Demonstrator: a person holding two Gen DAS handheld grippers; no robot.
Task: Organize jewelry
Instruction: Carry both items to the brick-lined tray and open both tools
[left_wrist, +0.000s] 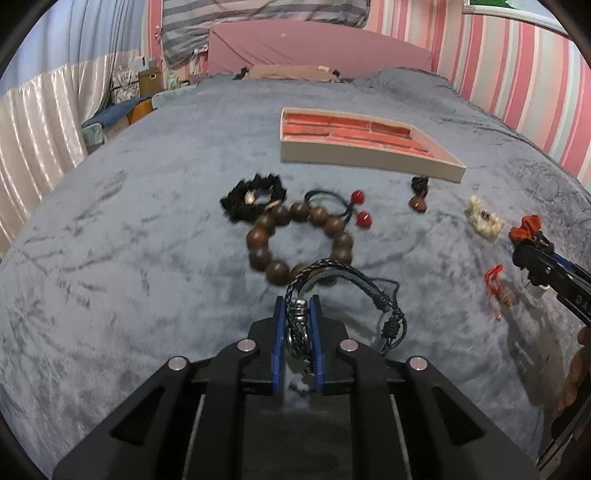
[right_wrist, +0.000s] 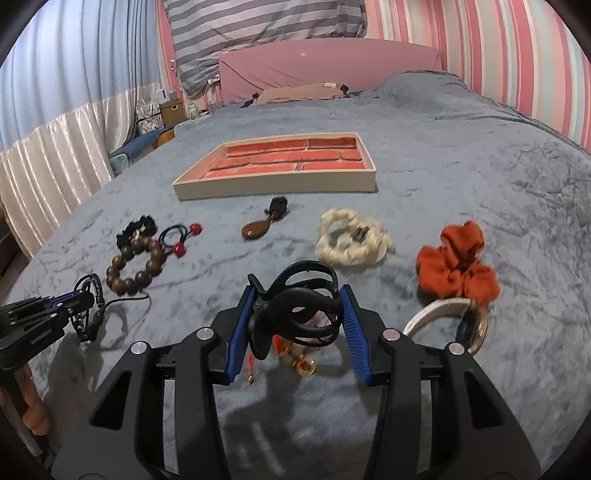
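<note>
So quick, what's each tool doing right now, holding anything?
Left tool: closed on the dark braided bracelet.
Right tool: holding the black claw hair clip between its fingers.

tray (right_wrist: 275, 183) on bed (right_wrist: 461, 177), 12 o'clock | bead bracelet (right_wrist: 135, 266) 10 o'clock | pendant (right_wrist: 255, 229) before tray | scrunchie (right_wrist: 456, 262) 2 o'clock

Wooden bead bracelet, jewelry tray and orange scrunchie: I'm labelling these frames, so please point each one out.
wooden bead bracelet (left_wrist: 260, 255): left wrist view, on a bead of its left side.
jewelry tray (right_wrist: 273, 182): right wrist view, on its near outer wall.
orange scrunchie (right_wrist: 456, 266): right wrist view, on its gathered middle.
</note>
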